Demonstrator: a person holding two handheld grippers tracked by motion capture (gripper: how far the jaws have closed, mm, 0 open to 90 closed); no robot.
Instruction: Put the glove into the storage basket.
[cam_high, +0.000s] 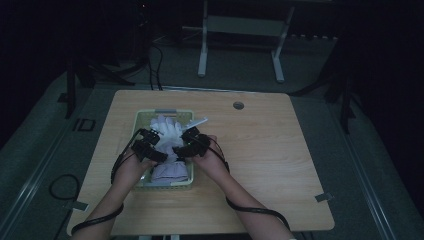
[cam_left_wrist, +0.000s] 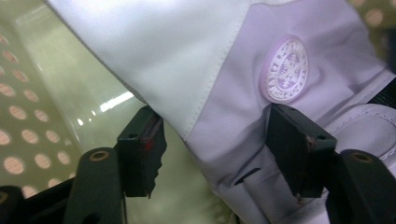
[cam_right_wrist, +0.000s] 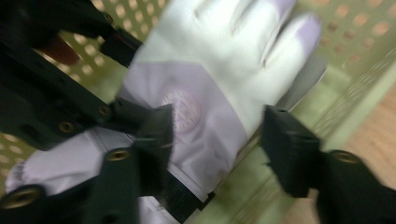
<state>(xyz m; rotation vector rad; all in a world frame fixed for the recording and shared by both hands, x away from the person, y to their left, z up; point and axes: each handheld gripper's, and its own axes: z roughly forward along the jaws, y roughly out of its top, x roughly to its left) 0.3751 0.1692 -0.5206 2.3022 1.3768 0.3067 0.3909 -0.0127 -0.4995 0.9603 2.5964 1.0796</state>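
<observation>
Together we hold both tongs over a pale green basket (cam_high: 188, 116) on the wooden tabletop (cam_high: 280, 150). Inside lies a white and lilac glove (cam_high: 167, 127) with a round badge (cam_left_wrist: 285, 70). Our left tongs (cam_left_wrist: 212, 140) and right tongs (cam_right_wrist: 217, 140) both stand apart, straddling the glove without pinching it.

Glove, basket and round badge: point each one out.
Glove (cam_right_wrist: 219, 42), right gripper view, on the white back below the fingers.
Basket (cam_high: 165, 112), high view, on the far rim.
Round badge (cam_left_wrist: 285, 70), left gripper view, on the middle of the emblem on the glove's lilac part.
</observation>
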